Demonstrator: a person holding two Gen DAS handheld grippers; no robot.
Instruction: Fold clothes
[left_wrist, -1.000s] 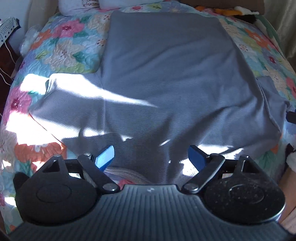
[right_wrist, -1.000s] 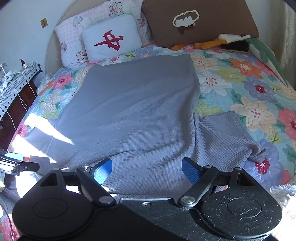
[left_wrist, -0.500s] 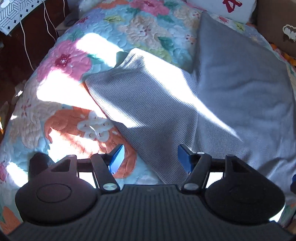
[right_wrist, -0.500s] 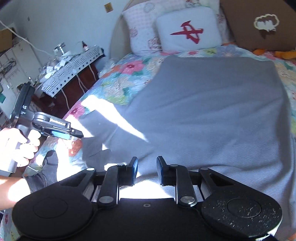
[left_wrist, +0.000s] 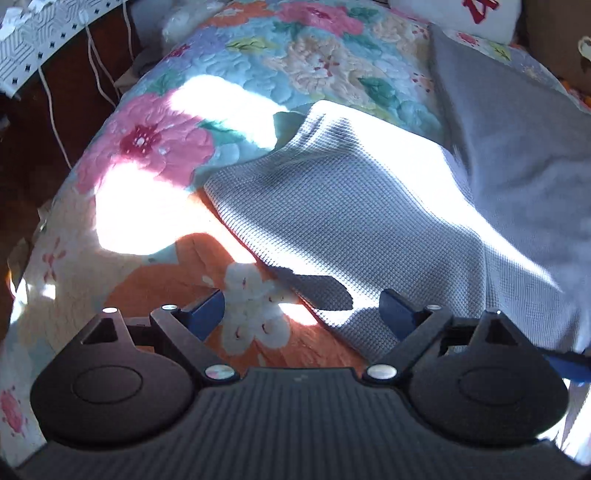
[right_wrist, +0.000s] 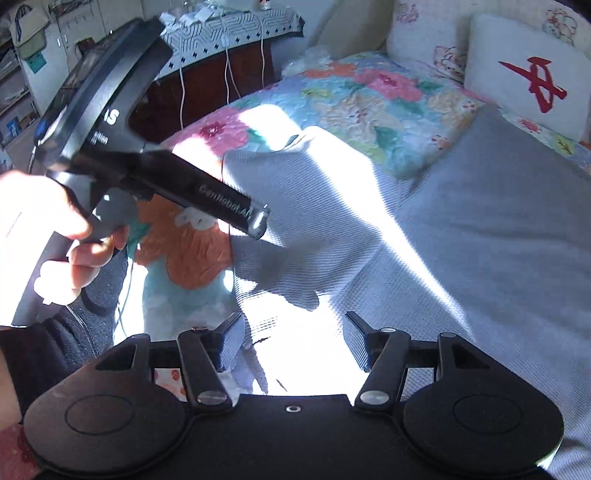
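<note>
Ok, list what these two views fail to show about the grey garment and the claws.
- Grey garment: its far side runs past the right edge of the left wrist view, so its type is unclear.
- Its near hem: in the right wrist view, sun glare washes it out between the open right claw fingers.
- Left claw: open in its own view; in the right wrist view its fingertips are out of sight.

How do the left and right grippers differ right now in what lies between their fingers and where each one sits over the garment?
The left gripper straddles the gray garment's sleeve edge, with floral quilt under one finger and cloth under the other; the right gripper has only sunlit cloth between its fingers. The left gripper sits out at the sleeve, while the right gripper sits nearer the garment's body. Both are open and grip nothing.
</note>
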